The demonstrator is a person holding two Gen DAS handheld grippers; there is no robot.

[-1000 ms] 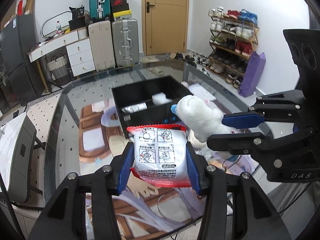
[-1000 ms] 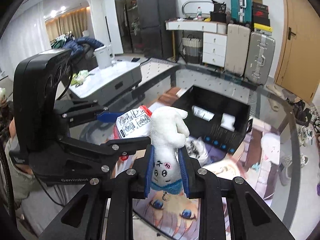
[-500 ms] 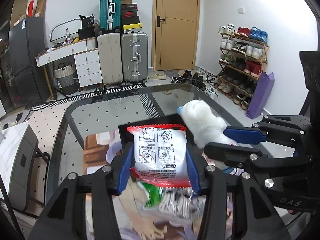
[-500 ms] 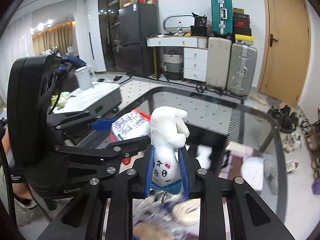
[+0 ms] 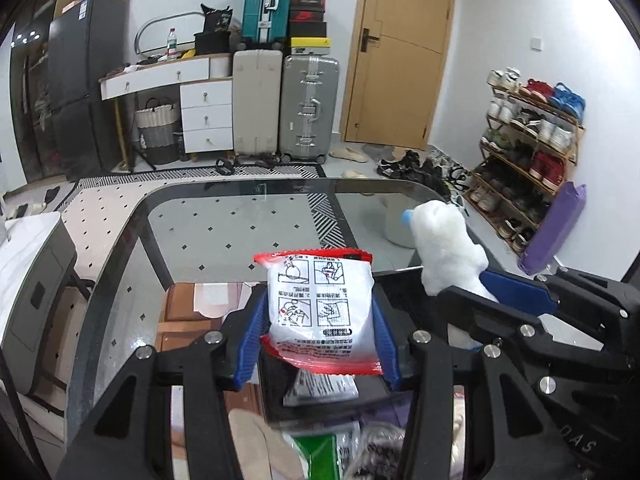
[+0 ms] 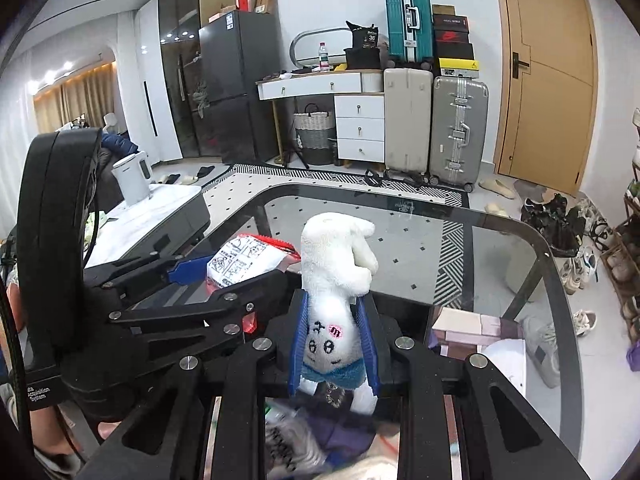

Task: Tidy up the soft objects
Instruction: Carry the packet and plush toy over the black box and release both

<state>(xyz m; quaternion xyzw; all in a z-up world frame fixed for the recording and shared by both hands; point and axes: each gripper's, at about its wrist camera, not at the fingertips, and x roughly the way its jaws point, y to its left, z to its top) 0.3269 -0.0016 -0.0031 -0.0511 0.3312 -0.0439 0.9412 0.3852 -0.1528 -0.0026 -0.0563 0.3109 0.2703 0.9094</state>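
Observation:
My left gripper (image 5: 318, 332) is shut on a white packet with red edges (image 5: 320, 308), held upright above the black bin (image 5: 396, 288). The packet also shows in the right wrist view (image 6: 244, 260). My right gripper (image 6: 332, 340) is shut on a white plush toy (image 6: 332, 272) with a stitched face and a blue band, held upside down just right of the left gripper. The plush also shows in the left wrist view (image 5: 444, 244). A white printed packet (image 5: 320, 388) lies in the bin below the held packet.
The glass table (image 6: 500, 248) spreads ahead, with a grey cabinet (image 5: 28, 280) at its left. Soft items, one green (image 5: 320, 456), lie blurred below the grippers. Suitcases (image 5: 308, 108), a door and a shoe rack (image 5: 528, 152) stand beyond.
Both grippers have risen and tilted up with their loads, moving forward over the black bin; the bin's inside has dropped out of view below them.

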